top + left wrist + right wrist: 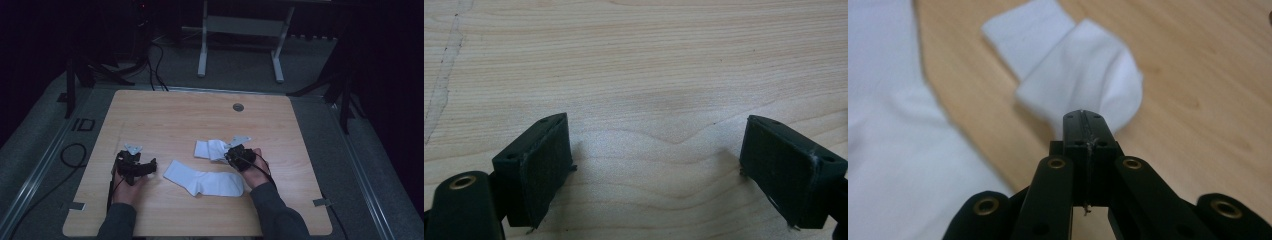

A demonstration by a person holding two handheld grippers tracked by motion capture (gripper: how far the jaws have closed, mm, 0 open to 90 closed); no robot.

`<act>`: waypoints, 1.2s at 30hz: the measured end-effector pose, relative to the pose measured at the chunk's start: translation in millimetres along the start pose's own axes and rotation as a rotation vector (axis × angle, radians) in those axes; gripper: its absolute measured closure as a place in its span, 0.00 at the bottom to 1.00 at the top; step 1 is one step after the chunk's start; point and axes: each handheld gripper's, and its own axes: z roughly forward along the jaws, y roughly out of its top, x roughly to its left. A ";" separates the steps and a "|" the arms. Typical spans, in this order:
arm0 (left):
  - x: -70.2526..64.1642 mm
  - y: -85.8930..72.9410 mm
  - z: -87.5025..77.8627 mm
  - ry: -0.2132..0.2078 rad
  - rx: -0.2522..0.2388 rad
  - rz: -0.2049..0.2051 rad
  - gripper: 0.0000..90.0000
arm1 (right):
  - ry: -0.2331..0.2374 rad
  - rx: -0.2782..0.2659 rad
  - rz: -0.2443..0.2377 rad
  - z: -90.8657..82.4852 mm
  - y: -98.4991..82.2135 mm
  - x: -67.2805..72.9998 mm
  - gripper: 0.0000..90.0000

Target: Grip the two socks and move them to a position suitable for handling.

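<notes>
Your right gripper (1083, 117) is clamped shut with nothing in it, nosing at the folded sock (1068, 65), probably to flatten it. The left gripper (656, 165) sits wide open over bare table (649, 60), clear of the flat sock (205, 181) between your 2 hands.

The table (165, 115) is showing pale, matt wood grain. Both white socks (205, 182) (1083, 75) are looking like soft knitted cloth. The gripper pads (546, 170) are appearing matt black, perhaps rubber-faced.

Dim high view, socks perhaps defocused
</notes>
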 end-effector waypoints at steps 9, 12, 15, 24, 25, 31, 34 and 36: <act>0.0 0.0 -0.1 0.000 0.001 0.000 0.15 | -0.006 0.071 -0.016 36.7 11.3 -1.1 1.00; 0.0 0.0 -0.1 0.000 0.001 0.000 0.15 | 0.000 0.076 -0.054 42.2 9.1 5.9 1.00; 0.0 0.0 -0.1 0.000 0.001 0.000 0.15 | 0.038 0.064 -0.096 41.8 8.9 11.5 1.00; 0.1 0.0 -0.1 0.000 0.001 0.001 0.15 | 0.105 0.072 -0.173 36.7 8.8 25.1 1.00; 0.1 0.0 -0.1 0.000 0.001 0.001 0.15 | 0.116 0.074 -0.177 35.5 9.1 26.1 0.98; -0.1 0.0 0.1 0.000 -0.002 -0.002 0.15 | 0.071 0.035 -0.104 21.7 15.6 16.5 0.85; -0.1 0.0 0.1 0.000 -0.001 -0.002 0.15 | 0.031 0.045 -0.047 19.8 18.2 4.8 0.81; 0.1 0.0 -0.1 -0.001 0.001 0.001 0.15 | 0.029 0.052 -0.026 20.9 18.3 1.4 0.79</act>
